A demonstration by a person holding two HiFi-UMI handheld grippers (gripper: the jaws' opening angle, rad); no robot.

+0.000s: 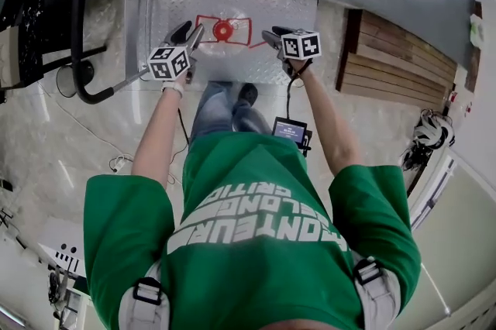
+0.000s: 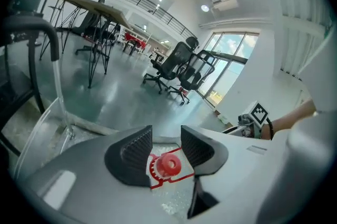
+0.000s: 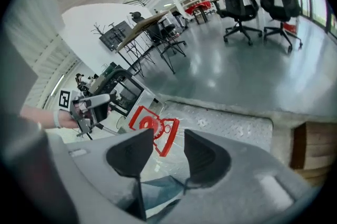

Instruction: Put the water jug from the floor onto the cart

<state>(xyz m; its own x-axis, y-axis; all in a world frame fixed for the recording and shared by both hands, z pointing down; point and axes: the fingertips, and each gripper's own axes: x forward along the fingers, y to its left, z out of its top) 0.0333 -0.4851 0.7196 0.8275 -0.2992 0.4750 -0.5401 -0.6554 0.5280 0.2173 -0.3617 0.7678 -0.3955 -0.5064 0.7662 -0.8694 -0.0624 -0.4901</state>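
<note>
Water jug set on the cart deck

Left gripper and right gripper hover either side above it, fingers moderately apart and empty. Its red cap faces up, and the clear body seems upright.

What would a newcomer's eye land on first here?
The clear water jug with its bright red cap stands on the cart's metal deck, top centre of the head view. The left tool and right tool hover on either side of it, both open and empty. The person's green shirt fills the lower half.
</note>
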